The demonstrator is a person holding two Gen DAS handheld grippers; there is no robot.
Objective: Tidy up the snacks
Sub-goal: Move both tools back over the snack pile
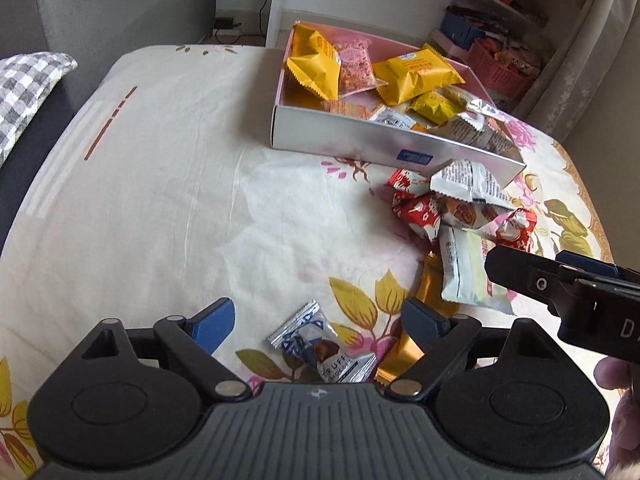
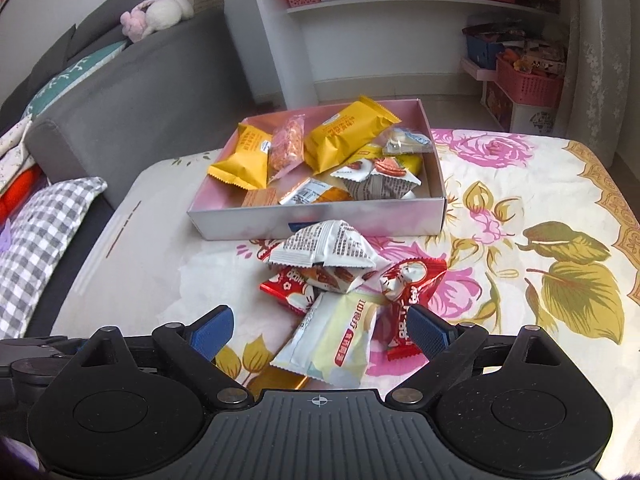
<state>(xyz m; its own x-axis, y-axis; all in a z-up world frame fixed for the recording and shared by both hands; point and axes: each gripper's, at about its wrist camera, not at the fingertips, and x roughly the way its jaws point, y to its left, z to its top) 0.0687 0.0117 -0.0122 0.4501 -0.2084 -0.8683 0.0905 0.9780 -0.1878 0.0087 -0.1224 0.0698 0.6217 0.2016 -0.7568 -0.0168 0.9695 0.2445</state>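
Left tongs [image 1: 322,326]: spread wide, gripping nothing; a small crinkled silver-and-blue truffle wrapper [image 1: 320,344] lies on the cloth between the blue ribbed pads, untouched.
Right tongs [image 2: 320,330]: released, bare; a pale, glossy pillow-shaped packet [image 2: 332,344] lies between them, no pad pressing it.
Loose snacks: a heap just in front of the box, with a white triangular nut pouch [image 2: 324,250] on top of shiny red foil packets [image 2: 412,284] and a gold wrapper [image 1: 430,284] half hidden under the pale packet.
Box [image 2: 320,222]: shallow cardboard, pink inside, already holding puffy yellow packets [image 2: 348,134] with serrated ends, among others.
Worktop [image 2: 520,208]: covered by a floral cloth, wrinkled and soft-looking.
Around: grey sofa [image 2: 140,92] with a checked cushion [image 2: 44,232]; white shelves [image 2: 360,4] with pink baskets [image 2: 528,84] behind.
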